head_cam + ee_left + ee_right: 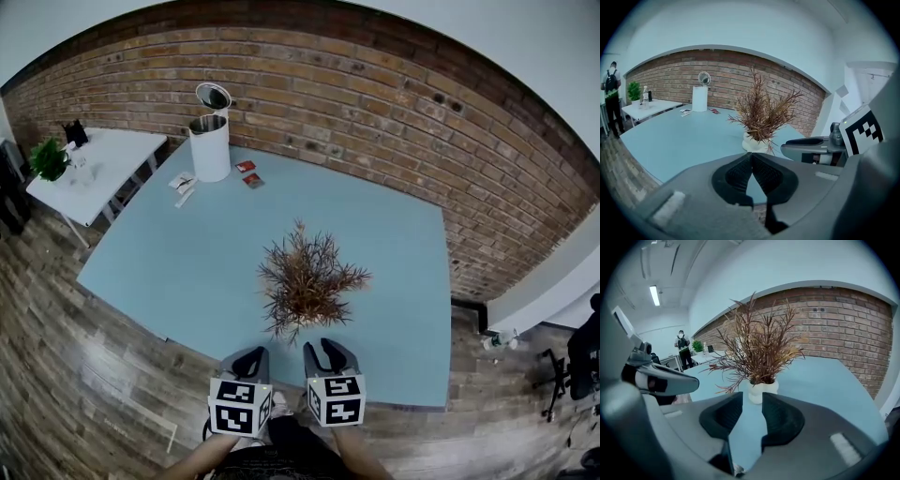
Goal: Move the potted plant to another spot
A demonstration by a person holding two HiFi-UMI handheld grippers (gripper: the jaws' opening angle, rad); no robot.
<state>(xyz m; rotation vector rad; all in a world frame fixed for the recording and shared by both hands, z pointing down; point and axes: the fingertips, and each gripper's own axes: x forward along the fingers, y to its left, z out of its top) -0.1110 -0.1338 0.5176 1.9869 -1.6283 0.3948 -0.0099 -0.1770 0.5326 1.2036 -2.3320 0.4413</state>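
- The potted plant (306, 279), a bush of dry reddish-brown stalks, stands upright on the pale blue tabletop (187, 253), towards its near edge.
- From the head view the stalks cover its pot. Only the gripper views show the pot (762, 391), which is white and rounded, with its base partly cut off behind the tongs.
- The plant is just beyond both tongs and apart from them, a little ahead of the gap between the two.
- The left tongs (248, 357) have their tips together, with nothing between them.
- The right tongs (324, 352) stand slightly apart. Only bare tabletop shows in the gap, and the pot is beyond it, untouched.
- Both tongs hover at the near edge of the tabletop, side by side.
- At the far corner a white bin (210, 142) stands with its lid up, and small packets (249, 175) lie beside it, their print too small to read.
- Further off are a white side table (103, 164) with a green plant (47, 157) and a brick wall (375, 103).
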